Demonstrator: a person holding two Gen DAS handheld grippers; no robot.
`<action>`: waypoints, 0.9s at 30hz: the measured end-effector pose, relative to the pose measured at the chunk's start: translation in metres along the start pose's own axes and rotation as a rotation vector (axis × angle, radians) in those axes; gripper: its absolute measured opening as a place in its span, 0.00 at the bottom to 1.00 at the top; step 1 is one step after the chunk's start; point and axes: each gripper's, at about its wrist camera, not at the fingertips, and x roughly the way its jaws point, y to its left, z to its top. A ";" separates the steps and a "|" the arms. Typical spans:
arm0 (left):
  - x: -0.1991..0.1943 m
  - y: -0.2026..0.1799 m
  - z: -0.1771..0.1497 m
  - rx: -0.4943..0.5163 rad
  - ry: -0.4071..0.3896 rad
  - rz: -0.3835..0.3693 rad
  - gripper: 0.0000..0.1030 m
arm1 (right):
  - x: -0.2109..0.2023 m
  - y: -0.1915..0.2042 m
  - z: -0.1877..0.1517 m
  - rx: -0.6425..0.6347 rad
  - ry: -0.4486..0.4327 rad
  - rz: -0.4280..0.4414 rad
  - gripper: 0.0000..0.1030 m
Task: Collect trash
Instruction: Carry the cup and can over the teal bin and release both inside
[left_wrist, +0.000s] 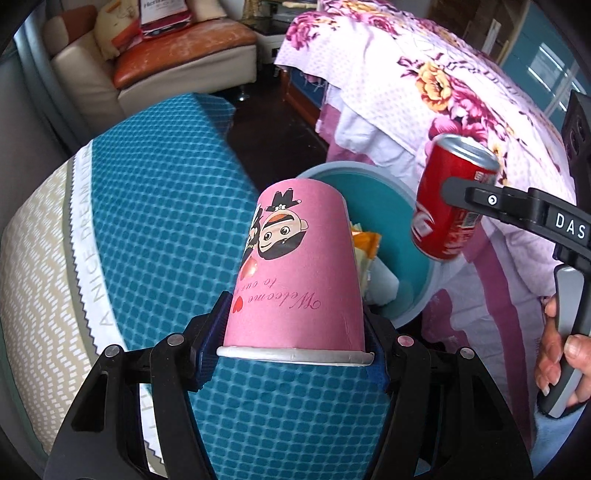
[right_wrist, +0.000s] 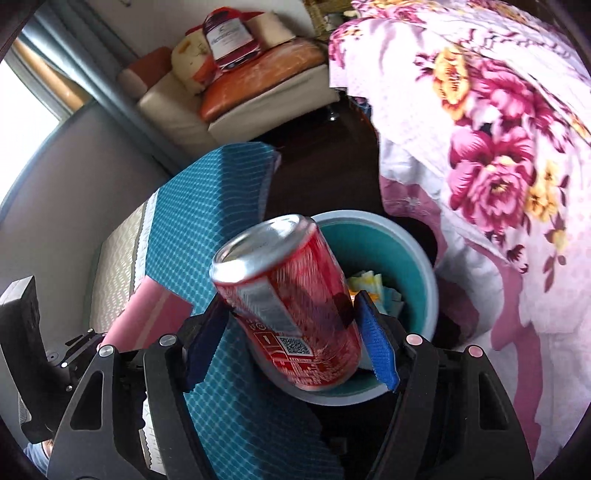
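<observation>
Left tool (left_wrist: 295, 332) clamps the upturned cup (left_wrist: 295, 273) short of the bin (right_wrist: 413, 251), while right tool (right_wrist: 291, 332) grips the tilted can (right_wrist: 291, 306) nearer, over its mouth.

The paper cup (left_wrist: 295, 273) hides much of the bin (left_wrist: 373, 206) beyond the left tongs (left_wrist: 295, 332), so its contents are only partly seen. Between the right tongs (right_wrist: 291, 328), the soda can (right_wrist: 291, 306) is motion-blurred, its print unreadable, and it covers the bin's near rim.
</observation>
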 end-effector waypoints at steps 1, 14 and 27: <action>0.001 -0.003 0.000 0.002 0.001 0.000 0.62 | -0.002 -0.009 0.000 0.014 -0.008 -0.003 0.64; 0.036 -0.022 0.019 0.014 0.043 -0.002 0.62 | 0.000 -0.039 0.003 0.056 -0.003 -0.001 0.63; 0.046 -0.039 0.038 0.039 0.013 -0.026 0.78 | 0.001 -0.049 0.003 0.087 0.007 -0.036 0.63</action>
